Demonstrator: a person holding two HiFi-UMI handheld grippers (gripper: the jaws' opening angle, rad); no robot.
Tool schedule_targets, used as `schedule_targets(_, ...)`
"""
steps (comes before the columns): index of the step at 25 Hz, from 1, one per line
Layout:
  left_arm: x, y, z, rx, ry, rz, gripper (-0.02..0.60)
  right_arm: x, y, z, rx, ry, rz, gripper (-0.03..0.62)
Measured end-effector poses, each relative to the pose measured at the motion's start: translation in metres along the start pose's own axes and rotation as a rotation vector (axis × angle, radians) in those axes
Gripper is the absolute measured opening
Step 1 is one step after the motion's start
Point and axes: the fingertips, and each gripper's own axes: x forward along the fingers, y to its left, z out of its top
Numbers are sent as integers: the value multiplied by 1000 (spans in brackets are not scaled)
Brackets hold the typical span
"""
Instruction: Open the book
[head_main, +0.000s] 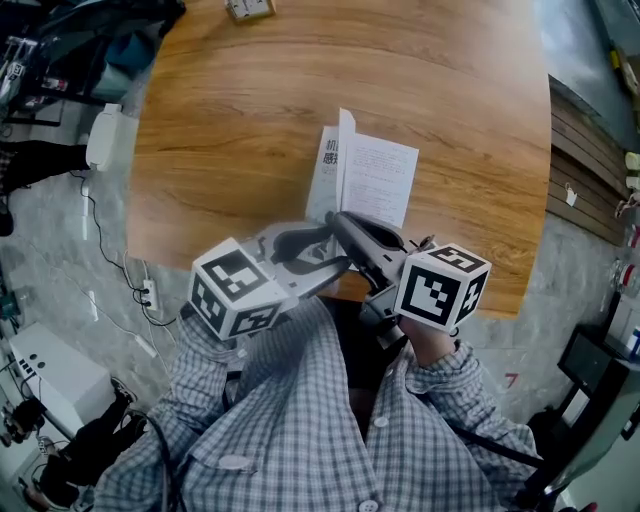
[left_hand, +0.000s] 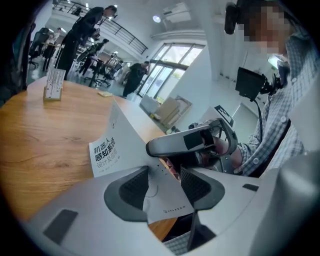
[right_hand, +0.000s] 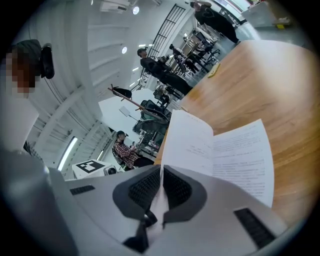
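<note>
A thin white book (head_main: 365, 175) lies partly open on the round wooden table (head_main: 220, 120), its front cover standing up at the spine. My right gripper (head_main: 338, 218) is at the book's near edge, shut on a leaf. In the right gripper view the leaf runs edge-on between the pads of the right gripper (right_hand: 161, 187), with printed pages (right_hand: 240, 160) fanned beyond. My left gripper (head_main: 325, 245) comes in from the left just beside it. In the left gripper view the left gripper (left_hand: 165, 185) stands open, with the printed cover (left_hand: 107, 150) lying face-on across the gap.
A small white object (head_main: 250, 8) lies at the table's far edge and a white box (head_main: 108, 135) sits at its left rim. A card stand (left_hand: 54, 85) stands far back on the table. Cables and a power strip (head_main: 148, 293) lie on the floor to the left.
</note>
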Motion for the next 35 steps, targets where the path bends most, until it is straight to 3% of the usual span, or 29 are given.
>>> schedule_targets(8, -50, 32, -8, -50, -9, -20, 206, 58, 31, -11, -54, 54, 47, 29)
schedule_targets(17, -78, 79, -39, -82, 24, 36, 206, 126, 38, -36, -87, 136, 74, 20)
schedule_targets(21, -83, 110, -51, -166, 2, 59, 206, 157, 28, -44, -97, 169, 59, 20)
schedule_targets(28, -87, 150, -76, -241, 25, 131, 206, 197, 17, -63, -97, 241, 67, 20)
schedule_targets(35, -106, 181, -94, -383, -69, 169, 207, 230, 12, -69, 6, 236, 100, 20)
